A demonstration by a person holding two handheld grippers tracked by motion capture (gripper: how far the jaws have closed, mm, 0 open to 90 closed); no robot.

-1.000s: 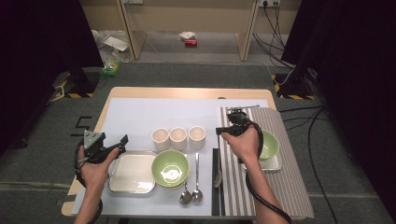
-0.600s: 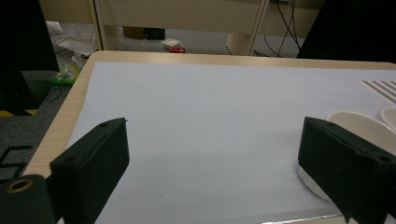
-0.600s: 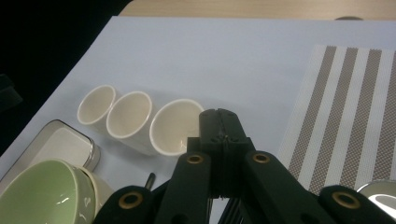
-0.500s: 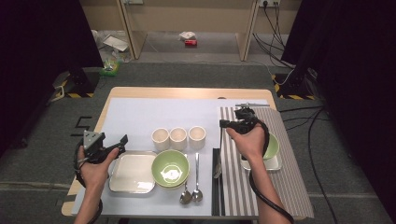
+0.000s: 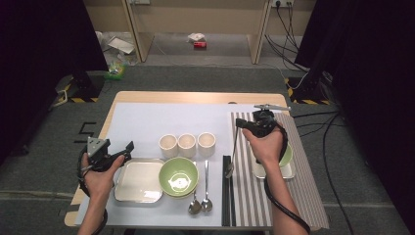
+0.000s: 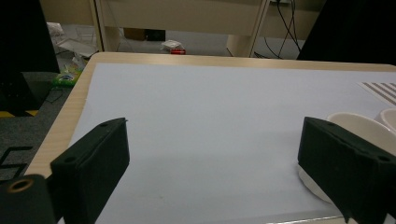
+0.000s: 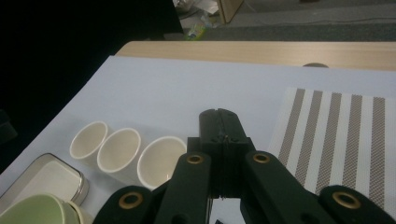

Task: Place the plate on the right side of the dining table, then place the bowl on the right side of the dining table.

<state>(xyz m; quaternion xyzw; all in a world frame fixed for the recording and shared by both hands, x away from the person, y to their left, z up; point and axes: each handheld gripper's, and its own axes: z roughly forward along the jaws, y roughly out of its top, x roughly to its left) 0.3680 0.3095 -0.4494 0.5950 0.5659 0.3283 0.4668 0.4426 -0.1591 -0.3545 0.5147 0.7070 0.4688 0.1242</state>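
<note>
Spoon hangs handle-up from the right gripper, jaws pinched together on its thin metal handle, bowl dangling over the striped placemat beside the black chopsticks. Left gripper sits wide apart, holding nothing. No writing readable anywhere.

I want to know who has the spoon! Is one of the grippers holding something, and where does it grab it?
The right gripper pinches a spoon by the top of its handle; the bowl end hangs down. The left gripper is open and holds nothing.
</note>
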